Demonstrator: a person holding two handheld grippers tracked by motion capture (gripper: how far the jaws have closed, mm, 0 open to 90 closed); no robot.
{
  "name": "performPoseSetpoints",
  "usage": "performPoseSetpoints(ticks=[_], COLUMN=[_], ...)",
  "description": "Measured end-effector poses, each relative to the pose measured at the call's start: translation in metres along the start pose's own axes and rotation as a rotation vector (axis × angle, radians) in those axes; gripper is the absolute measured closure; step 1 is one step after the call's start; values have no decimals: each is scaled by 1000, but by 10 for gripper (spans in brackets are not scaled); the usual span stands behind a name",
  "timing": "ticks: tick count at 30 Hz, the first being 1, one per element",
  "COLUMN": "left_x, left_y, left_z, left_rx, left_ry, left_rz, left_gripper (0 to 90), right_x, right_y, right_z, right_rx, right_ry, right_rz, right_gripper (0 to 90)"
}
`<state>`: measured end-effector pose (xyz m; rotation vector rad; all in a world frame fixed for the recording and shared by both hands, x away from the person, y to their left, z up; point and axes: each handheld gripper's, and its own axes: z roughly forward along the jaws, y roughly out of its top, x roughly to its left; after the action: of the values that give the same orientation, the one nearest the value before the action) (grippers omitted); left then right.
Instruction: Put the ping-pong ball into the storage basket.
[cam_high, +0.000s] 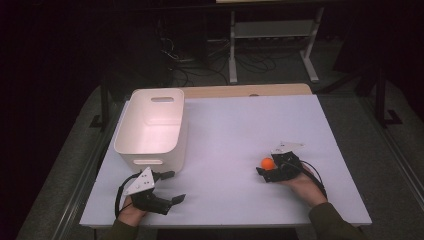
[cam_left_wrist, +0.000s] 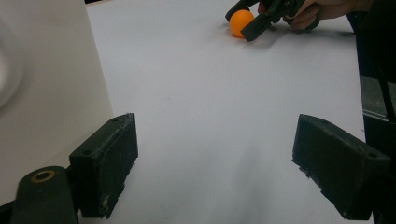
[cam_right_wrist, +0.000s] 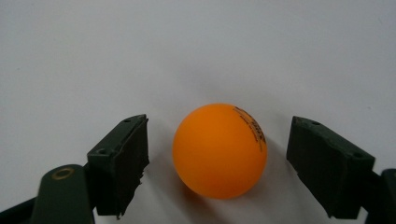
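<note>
- The orange ball (cam_right_wrist: 219, 150) lies on the white table (cam_high: 225, 130), well to the right of the white bin (cam_high: 152, 127).
- It sits between the pads of the right gripper (cam_right_wrist: 217, 163), with a gap on each side; nothing is gripped.
- The left gripper (cam_left_wrist: 215, 172), beside the bin, is wide open and empty.

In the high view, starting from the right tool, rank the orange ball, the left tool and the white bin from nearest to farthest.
Measured from the right tool:
1. Orange ball, on the table between that tool's open jaws, not yet pinched.
2. Left tool, across the table at the near left edge, jaws open.
3. White bin, at the far left. Its near corner runs close to the left tool, so that order is tight.
</note>
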<state>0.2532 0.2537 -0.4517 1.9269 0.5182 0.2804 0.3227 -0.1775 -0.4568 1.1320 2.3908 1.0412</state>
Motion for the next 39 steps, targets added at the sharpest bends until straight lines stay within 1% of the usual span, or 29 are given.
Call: performPoseSetpoints(ticks=[13, 31, 39], left_x=[0, 0, 0], left_y=[0, 0, 0], left_z=[0, 0, 0], left_rx=[1, 0, 0], left_ry=[0, 0, 0], left_rz=[-1, -1, -1], left_gripper=[141, 141, 141], right_x=[0, -1, -2], right_y=[0, 0, 0], right_z=[-1, -2, -2], right_rx=[2, 6, 8], right_ry=[8, 11, 10], right_rz=[-11, -22, -21], right_gripper=[320, 412, 433])
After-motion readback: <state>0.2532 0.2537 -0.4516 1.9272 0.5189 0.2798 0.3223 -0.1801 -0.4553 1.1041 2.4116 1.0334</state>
